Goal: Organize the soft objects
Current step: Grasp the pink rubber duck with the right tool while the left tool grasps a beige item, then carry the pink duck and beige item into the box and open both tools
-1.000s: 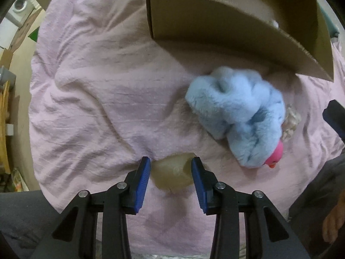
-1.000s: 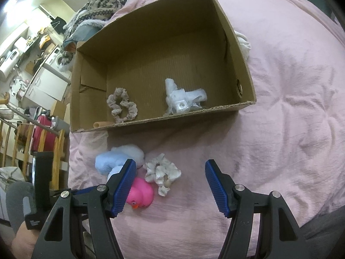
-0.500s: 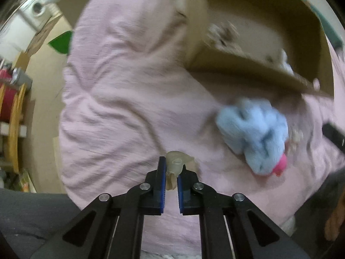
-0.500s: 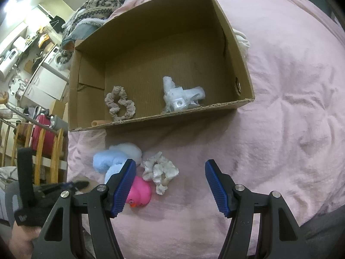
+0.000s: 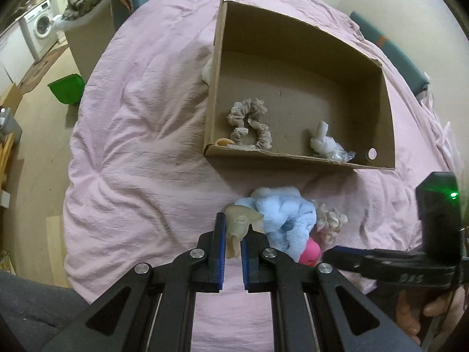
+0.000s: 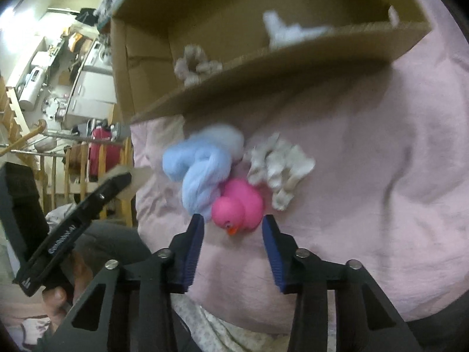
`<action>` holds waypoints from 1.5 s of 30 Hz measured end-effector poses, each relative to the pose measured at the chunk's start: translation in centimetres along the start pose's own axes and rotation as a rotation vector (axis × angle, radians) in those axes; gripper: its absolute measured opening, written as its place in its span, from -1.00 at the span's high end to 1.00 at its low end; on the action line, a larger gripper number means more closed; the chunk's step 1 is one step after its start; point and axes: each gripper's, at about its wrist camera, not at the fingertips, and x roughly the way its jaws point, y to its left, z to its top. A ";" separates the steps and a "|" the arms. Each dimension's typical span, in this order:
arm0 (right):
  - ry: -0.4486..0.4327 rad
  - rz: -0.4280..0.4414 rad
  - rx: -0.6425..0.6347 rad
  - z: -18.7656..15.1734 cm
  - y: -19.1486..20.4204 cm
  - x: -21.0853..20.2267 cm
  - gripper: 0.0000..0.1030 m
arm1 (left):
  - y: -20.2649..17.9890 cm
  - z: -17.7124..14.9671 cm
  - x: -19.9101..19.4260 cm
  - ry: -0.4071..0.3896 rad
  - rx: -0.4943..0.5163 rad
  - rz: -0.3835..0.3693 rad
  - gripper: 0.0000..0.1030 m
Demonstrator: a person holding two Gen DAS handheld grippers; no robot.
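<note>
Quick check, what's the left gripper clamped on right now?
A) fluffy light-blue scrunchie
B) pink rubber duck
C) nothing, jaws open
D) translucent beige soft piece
D: in the left wrist view the left gripper has its blue pads pressed onto the translucent beige soft piece. The pink rubber duck lies on the pink bedspread ahead of the open right gripper, beside the fluffy light-blue scrunchie.

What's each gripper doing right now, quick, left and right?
Left gripper: shut on the translucent beige soft piece.
Right gripper: open, holding nothing, jaws either side of the pink rubber duck.
</note>
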 end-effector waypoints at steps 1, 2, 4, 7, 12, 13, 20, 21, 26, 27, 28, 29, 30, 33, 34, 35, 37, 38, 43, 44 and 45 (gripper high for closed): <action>0.008 -0.004 -0.002 0.1 0.1 0.4 0.17 | 0.0 0.1 0.2 0.004 -0.005 -0.002 0.84; 0.013 -0.013 -0.006 0.2 0.2 0.8 0.17 | 0.2 -0.1 0.4 0.008 -0.009 -0.005 0.84; 0.019 -0.029 -0.013 0.4 0.4 1.4 0.17 | 0.4 0.0 0.6 0.015 -0.019 -0.010 0.84; 0.035 -0.050 -0.038 0.7 0.8 2.3 0.17 | 0.5 -0.1 1.1 0.022 -0.022 -0.003 0.84; 0.031 -0.132 -0.101 0.8 1.7 3.2 0.17 | 0.4 -0.1 1.8 0.030 -0.021 0.013 0.84; 0.025 -0.156 -0.116 0.8 1.8 3.3 0.19 | 0.3 -0.1 1.9 0.029 -0.018 0.016 0.84; -0.011 -0.179 -0.180 -0.3 2.3 1.8 0.44 | 0.2 -0.2 1.2 0.005 -0.004 0.027 0.84; -0.013 -0.176 -0.176 -0.6 2.2 1.4 0.44 | 0.3 -0.3 1.1 0.002 -0.005 0.028 0.84; -0.041 -0.174 -0.183 -1.5 2.0 -0.6 0.44 | 0.3 -0.3 0.6 -0.012 -0.008 0.032 0.84; -0.043 -0.175 -0.187 -1.5 2.0 -0.7 0.44 | 0.2 -0.3 0.5 -0.017 -0.002 0.034 0.84; -0.042 -0.180 -0.188 -1.6 2.0 -0.7 0.44 | 0.0 -0.3 0.3 -0.023 0.006 0.037 0.84; -0.044 -0.187 -0.186 -1.8 2.0 -0.8 0.44 | -0.2 -0.3 0.2 -0.028 0.014 0.042 0.84; -0.043 -0.193 -0.185 -1.9 2.0 -0.8 0.44 | -0.4 -0.3 0.1 -0.036 0.026 0.049 0.84; -0.046 -0.190 -0.190 -2.3 2.3 -1.1 0.44 | -0.7 -0.4 -0.4 -0.057 0.044 0.061 0.84; -0.053 -0.189 -0.196 -2.4 2.4 -1.5 0.44 | -0.7 -0.4 -0.7 -0.066 0.048 0.062 0.84; -0.062 -0.186 -0.199 -2.5 2.8 -1.6 0.44 | -0.8 -0.4 -1.1 -0.080 0.050 0.065 0.84; -0.076 -0.179 -0.214 -2.6 3.1 -2.6 0.44 | -0.8 -0.1 -2.0 -0.107 0.044 0.061 0.84; -0.084 -0.183 -0.225 -2.7 3.3 -3.1 0.44 | -0.7 0.1 -2.6 -0.126 0.035 0.054 0.84; -0.162 -0.157 -0.254 -2.3 3.8 -6.2 0.44 | -1.0 0.9 -5.2 -0.207 0.036 0.038 0.84; -0.189 -0.143 -0.256 -2.1 3.9 -7.0 0.44 | -1.2 1.1 -5.6 -0.221 0.043 0.040 0.84; -0.222 -0.130 -0.258 -1.9 3.9 -7.8 0.44 | -1.3 1.3 -5.9 -0.232 0.049 0.040 0.84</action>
